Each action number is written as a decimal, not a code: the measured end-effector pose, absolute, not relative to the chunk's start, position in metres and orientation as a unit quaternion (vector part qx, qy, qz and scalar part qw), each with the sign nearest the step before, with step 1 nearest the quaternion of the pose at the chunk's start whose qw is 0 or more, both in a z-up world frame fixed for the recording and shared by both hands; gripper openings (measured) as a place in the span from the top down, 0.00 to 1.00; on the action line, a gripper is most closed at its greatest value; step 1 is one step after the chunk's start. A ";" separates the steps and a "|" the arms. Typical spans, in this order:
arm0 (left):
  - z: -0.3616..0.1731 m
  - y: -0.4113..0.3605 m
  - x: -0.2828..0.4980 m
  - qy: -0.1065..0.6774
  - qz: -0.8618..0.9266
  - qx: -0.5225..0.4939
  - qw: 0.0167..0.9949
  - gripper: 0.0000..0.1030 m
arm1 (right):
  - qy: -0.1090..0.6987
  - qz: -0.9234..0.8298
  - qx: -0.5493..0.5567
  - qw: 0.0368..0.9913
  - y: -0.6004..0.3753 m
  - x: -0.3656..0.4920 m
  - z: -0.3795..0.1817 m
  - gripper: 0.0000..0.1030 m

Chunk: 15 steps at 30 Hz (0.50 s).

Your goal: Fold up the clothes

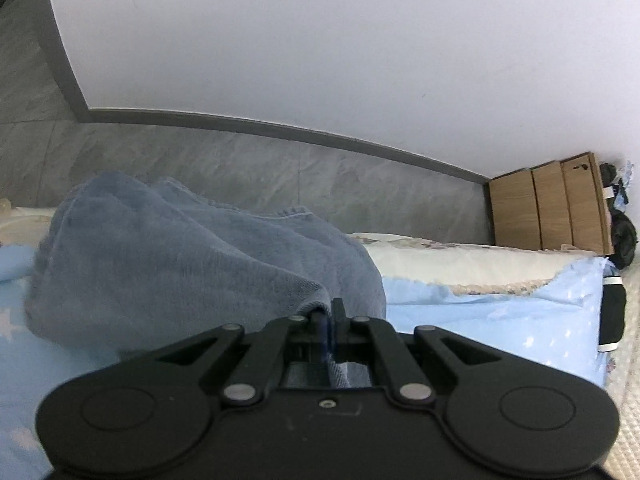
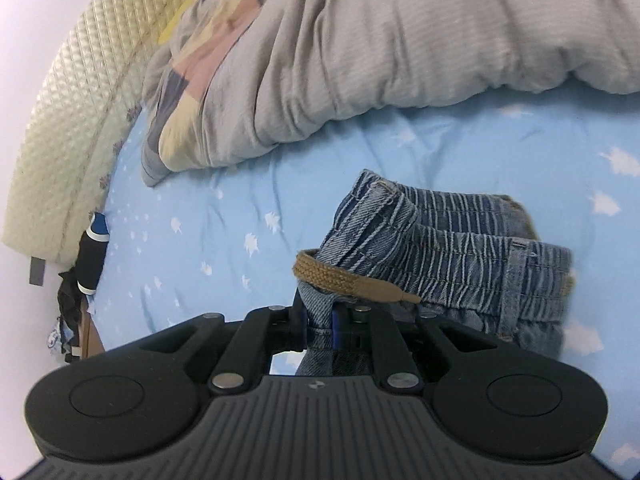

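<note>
Jeans [image 2: 448, 248] are on the bed, lifted at two points over the light blue sheet [image 2: 208, 240] with white leaf print.

Right gripper [image 2: 320, 320]: fingers clamped on a fold of denim just under the elastic waistband. Blue pad [image 2: 338, 326] is visible against the cloth. The ribbed waistband bunches up directly ahead of the fingers, and a tan braided drawstring [image 2: 344, 278] lies across it, its tip pointing right. More denim hangs below the fingers, in front of the gripper body.

Left gripper [image 1: 326, 316]: fingers together, pinching a thin edge of the same jeans [image 1: 180, 256]. From this view the fabric rises as a blurred blue mound left of and ahead of the fingers, with a stitched hem showing at its far top. A strip of denim runs back between the fingers toward the camera.

Surroundings, right wrist view: a grey striped duvet [image 2: 400, 52] is heaped at the far side of the bed, with a patchwork cover [image 2: 192, 92] tucked under its left end. A quilted cream mattress edge [image 2: 76, 120] curves along the left.

Left wrist view: a cream blanket [image 1: 460, 260] lies along the far bed edge. Grey tiled floor [image 1: 280, 176] and white wall [image 1: 320, 60] are beyond, and a wooden cabinet [image 1: 552, 204] stands in the right corner.
</note>
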<state>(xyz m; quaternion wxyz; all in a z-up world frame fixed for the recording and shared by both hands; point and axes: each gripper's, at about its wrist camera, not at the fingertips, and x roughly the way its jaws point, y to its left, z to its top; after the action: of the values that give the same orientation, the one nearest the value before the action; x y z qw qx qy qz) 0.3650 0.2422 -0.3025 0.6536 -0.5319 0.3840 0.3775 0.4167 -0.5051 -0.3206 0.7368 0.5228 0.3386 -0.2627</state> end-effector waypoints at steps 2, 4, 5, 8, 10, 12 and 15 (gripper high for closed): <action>-0.306 0.242 0.375 0.389 0.381 -0.529 0.651 0.99 | 0.348 -0.259 0.513 0.741 -0.504 0.431 -0.325 0.89; -0.311 0.242 0.384 0.397 0.381 -0.521 0.652 0.99 | 0.359 -0.258 0.500 0.745 -0.504 0.446 -0.330 0.89; -0.313 0.243 0.388 0.401 0.381 -0.517 0.653 0.99 | 0.366 -0.259 0.493 0.746 -0.503 0.452 -0.333 0.89; -0.324 0.242 0.402 0.413 0.378 -0.508 0.655 0.99 | 0.395 -0.260 0.470 0.745 -0.503 0.470 -0.344 0.89; -0.327 0.240 0.409 0.421 0.371 -0.499 0.661 0.97 | 0.413 -0.256 0.449 0.749 -0.503 0.479 -0.350 0.88; -0.328 0.237 0.415 0.432 0.363 -0.490 0.665 0.88 | 0.431 -0.247 0.429 0.754 -0.503 0.485 -0.352 0.86; -0.326 0.232 0.417 0.437 0.338 -0.493 0.672 0.76 | 0.449 -0.226 0.405 0.764 -0.499 0.488 -0.350 0.73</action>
<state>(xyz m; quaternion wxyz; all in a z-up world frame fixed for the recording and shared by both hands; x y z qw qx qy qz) 0.4170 0.2324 -0.3262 0.6721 -0.4926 0.4371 0.3385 0.4883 -0.4992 -0.3499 0.7638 0.4053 0.4486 -0.2262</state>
